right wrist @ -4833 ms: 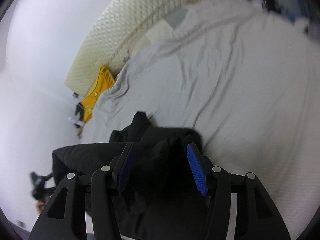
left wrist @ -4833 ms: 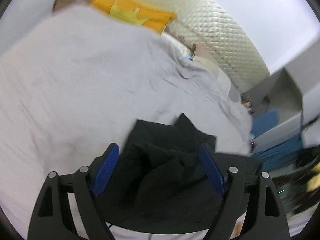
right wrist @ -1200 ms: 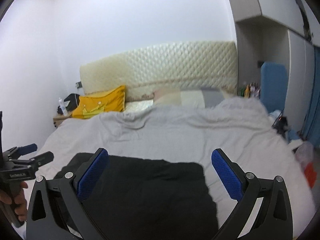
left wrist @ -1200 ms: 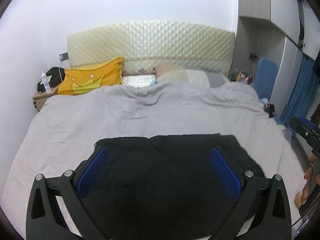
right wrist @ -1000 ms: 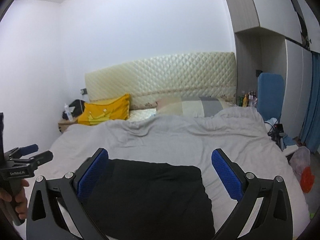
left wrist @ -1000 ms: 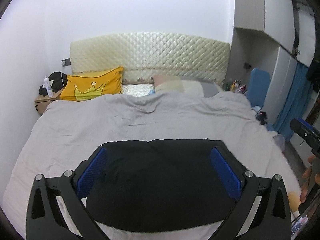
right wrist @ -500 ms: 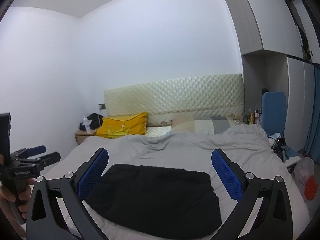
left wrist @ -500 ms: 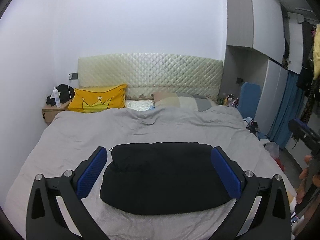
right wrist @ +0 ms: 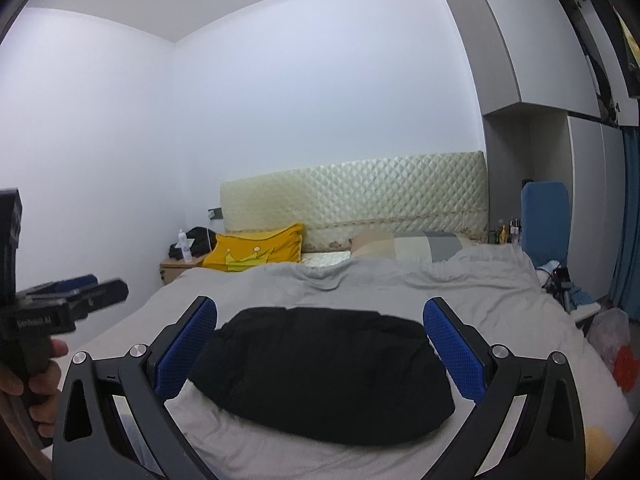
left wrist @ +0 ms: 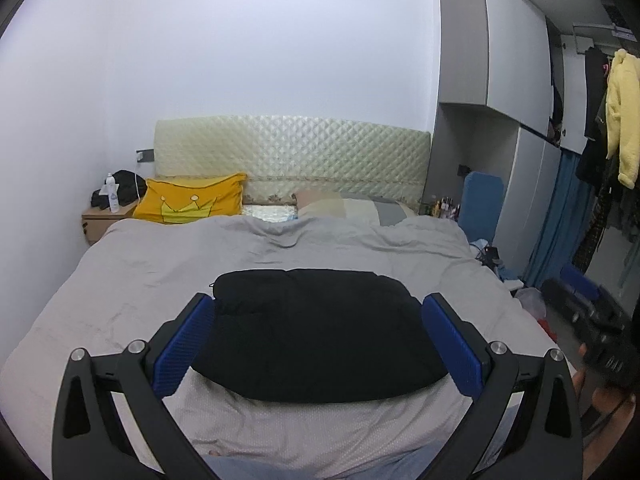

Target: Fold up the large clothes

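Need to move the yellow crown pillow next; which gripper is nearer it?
Left. The left gripper is at the foot of the bed on the same side as the yellow crown pillow; the right gripper is at the foot's other side, toward the wardrobe, diagonally across.

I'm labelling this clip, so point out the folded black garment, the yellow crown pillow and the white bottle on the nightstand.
Folded black garment [left wrist: 316,328], left wrist view, centre.
Yellow crown pillow [left wrist: 188,198], left wrist view, front face.
White bottle [left wrist: 113,200], left wrist view, body.

folded garment [left wrist: 320,332] on the bed [left wrist: 120,280] (pillows [left wrist: 192,202] behind it).
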{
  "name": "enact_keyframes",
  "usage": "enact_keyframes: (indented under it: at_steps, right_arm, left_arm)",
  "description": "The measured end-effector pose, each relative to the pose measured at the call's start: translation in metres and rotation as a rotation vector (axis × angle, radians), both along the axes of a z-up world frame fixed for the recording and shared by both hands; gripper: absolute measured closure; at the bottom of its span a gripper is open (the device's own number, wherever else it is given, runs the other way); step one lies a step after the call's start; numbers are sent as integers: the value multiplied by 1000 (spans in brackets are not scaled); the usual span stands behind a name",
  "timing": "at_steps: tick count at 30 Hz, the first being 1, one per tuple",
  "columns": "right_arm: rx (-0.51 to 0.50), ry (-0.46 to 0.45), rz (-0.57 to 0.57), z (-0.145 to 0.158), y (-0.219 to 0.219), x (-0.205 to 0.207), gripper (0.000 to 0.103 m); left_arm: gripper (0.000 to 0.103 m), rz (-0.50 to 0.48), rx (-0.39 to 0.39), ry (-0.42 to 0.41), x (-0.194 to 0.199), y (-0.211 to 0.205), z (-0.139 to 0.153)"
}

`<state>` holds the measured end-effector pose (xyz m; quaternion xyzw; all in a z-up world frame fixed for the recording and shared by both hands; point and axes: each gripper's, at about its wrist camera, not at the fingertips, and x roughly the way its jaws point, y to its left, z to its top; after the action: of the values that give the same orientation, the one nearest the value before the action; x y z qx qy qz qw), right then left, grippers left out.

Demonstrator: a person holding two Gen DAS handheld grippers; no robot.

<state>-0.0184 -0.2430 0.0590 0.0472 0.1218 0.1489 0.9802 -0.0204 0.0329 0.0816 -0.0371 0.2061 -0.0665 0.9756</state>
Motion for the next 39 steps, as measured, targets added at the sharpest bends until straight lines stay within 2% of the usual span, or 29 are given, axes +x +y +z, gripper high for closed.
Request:
enact_keyframes:
  at_steps: [8, 21, 39]
  right_arm:
    - [24, 55, -27, -31, -3, -16, 0]
    - [9, 115, -28, -70, 4, -23, 0]
    - [11, 118, -53, -74, 5, -29, 0]
  left_arm:
    - [0, 21, 45, 21, -8, -11, -19]
    - [0, 33, 0, 147, 5, -5, -68]
    - [0, 44, 20, 152, -4, 1, -69]
